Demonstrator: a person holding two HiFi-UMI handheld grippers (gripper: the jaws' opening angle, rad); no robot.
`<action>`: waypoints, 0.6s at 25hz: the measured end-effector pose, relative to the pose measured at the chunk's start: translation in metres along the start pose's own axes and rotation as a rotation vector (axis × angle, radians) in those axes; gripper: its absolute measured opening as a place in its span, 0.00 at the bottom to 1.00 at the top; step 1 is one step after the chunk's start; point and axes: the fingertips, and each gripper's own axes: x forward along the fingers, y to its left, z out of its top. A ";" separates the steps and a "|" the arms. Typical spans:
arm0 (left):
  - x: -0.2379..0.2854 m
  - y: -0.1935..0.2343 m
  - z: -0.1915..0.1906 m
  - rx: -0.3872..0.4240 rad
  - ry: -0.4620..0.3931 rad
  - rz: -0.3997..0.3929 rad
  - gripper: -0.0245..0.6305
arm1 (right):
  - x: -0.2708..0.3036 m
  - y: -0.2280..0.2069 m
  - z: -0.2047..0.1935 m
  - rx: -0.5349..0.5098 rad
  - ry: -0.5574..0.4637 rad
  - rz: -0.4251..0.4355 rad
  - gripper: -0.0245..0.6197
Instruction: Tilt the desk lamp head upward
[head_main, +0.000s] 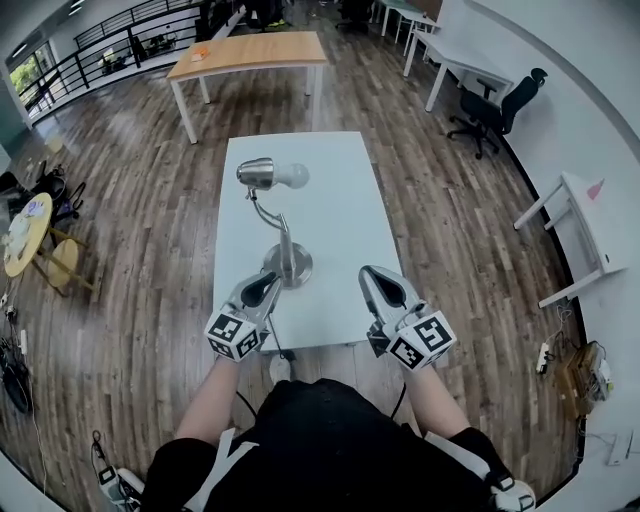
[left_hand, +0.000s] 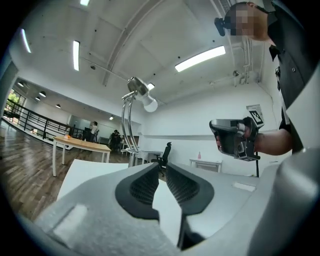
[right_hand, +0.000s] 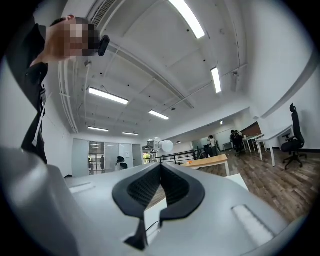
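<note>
A chrome desk lamp stands on the white table (head_main: 340, 190). Its round base (head_main: 288, 265) is near the front edge, and a curved neck carries the head (head_main: 258, 173) and white bulb (head_main: 294, 176), which points right, about level. My left gripper (head_main: 272, 281) hovers just left of the base without touching it; its jaws stand a narrow gap apart with nothing between them. My right gripper (head_main: 369, 273) is to the right of the base, shut and empty. The left gripper view shows the lamp head (left_hand: 136, 86) high above the left gripper (left_hand: 163, 165). The right gripper view shows the bulb (right_hand: 165, 145) beyond the right gripper (right_hand: 161, 165).
Behind the white table stands a wooden table (head_main: 250, 50). A black office chair (head_main: 490, 110) and a white desk (head_main: 585, 235) are at the right, and a round yellow table (head_main: 25, 235) is at the left. Wood floor surrounds the table.
</note>
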 end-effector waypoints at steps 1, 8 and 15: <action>-0.007 -0.009 0.005 -0.003 -0.020 0.015 0.10 | -0.008 0.003 0.001 0.002 -0.001 0.009 0.05; -0.071 -0.059 0.029 0.011 -0.109 0.134 0.04 | -0.060 0.025 -0.008 0.030 -0.005 0.055 0.05; -0.123 -0.090 0.038 0.034 -0.122 0.209 0.04 | -0.093 0.046 -0.017 0.046 0.007 0.062 0.04</action>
